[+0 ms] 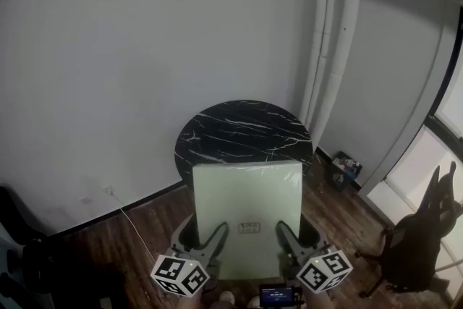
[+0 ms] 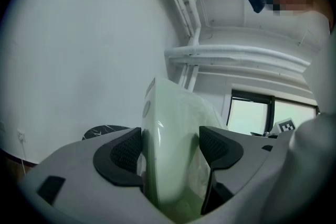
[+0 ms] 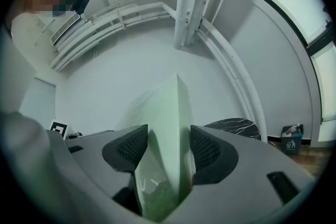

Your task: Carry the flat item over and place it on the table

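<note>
The left gripper [image 1: 214,238] and the right gripper [image 1: 288,235] are each clamped on the near edge of the pale green flat item [image 1: 246,202], their dark pads pressing both of its faces. The item is held in the air above the wooden floor [image 1: 148,224], on the near side of the round black marble table [image 1: 242,128]. In the head view its far edge overlaps the table's near rim. A black office chair [image 1: 419,242] stands at the far right, and a small bin [image 1: 346,168] sits by the wall.
</note>
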`<state>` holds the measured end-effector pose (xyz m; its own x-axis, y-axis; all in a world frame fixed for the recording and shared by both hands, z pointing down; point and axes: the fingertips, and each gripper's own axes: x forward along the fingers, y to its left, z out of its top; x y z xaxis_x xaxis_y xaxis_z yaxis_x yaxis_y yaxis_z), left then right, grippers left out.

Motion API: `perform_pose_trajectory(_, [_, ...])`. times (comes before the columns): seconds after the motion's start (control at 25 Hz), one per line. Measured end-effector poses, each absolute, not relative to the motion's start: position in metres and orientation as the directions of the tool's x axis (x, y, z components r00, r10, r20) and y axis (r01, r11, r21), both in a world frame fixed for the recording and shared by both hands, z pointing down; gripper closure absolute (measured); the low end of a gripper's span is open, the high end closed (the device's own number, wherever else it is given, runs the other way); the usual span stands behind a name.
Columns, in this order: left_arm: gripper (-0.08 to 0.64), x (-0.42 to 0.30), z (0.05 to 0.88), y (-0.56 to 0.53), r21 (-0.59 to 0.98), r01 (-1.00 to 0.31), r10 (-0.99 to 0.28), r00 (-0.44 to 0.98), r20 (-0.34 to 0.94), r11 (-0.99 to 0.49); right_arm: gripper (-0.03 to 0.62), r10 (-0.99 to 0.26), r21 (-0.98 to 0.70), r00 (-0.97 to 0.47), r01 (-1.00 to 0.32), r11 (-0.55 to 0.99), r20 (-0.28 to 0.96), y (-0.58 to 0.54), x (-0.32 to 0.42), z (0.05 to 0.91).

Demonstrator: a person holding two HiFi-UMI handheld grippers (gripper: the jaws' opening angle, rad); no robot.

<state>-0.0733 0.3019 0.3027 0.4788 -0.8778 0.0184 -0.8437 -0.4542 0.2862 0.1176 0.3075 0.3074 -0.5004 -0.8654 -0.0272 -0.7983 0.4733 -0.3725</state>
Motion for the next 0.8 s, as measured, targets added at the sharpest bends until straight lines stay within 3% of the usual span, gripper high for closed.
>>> perform_pose_trajectory(0.44, [0.218, -0.058, 0.303, 0.277, 0.277, -0.845, -0.878, 0.479, 0.011, -0.458, 0.374, -0.866, -0.376, -0.498, -0.796, 0.475, -0.041, 0.284, 0.133, 0.309])
perform_pose_trajectory(0.8, [0.218, -0.048, 0.317, 0.181, 0.287, -0.828, -0.864, 0.503, 0.003, -0.481, 0.374, -0.881, -0.365, -0.472, -0.816, 0.449, -0.028, 0.194, 0.143, 0.319])
